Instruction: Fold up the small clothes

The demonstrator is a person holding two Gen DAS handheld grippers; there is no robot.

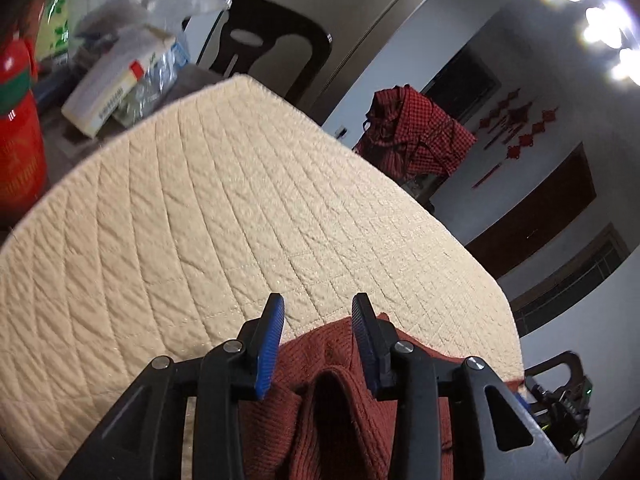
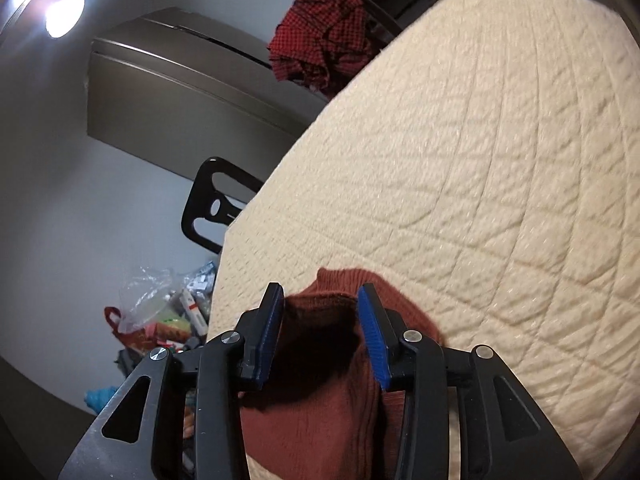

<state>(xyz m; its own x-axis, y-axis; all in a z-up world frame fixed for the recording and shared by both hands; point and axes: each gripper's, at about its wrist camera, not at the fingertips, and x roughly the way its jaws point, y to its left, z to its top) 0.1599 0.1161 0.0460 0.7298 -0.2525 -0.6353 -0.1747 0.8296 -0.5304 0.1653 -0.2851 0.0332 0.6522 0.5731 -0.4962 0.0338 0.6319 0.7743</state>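
A rust-red knit garment (image 1: 344,412) lies at the near edge of a cream quilted mat (image 1: 224,208). My left gripper (image 1: 318,312) is open, its blue-padded fingers straddling a raised fold of the knit. In the right wrist view the same garment (image 2: 320,392) bunches up between the fingers of my right gripper (image 2: 320,304), which is open too, above the mat (image 2: 480,160). The cloth rises between both pairs of pads, with gaps on each side. Most of the garment is hidden below the grippers.
A red canister (image 1: 18,136), boxes and plastic bags (image 1: 120,76) crowd the mat's far left. A dark chair (image 1: 272,52) stands behind. A red checked cloth (image 1: 416,136) hangs beyond the far edge. Bags (image 2: 160,312) lie on the floor.
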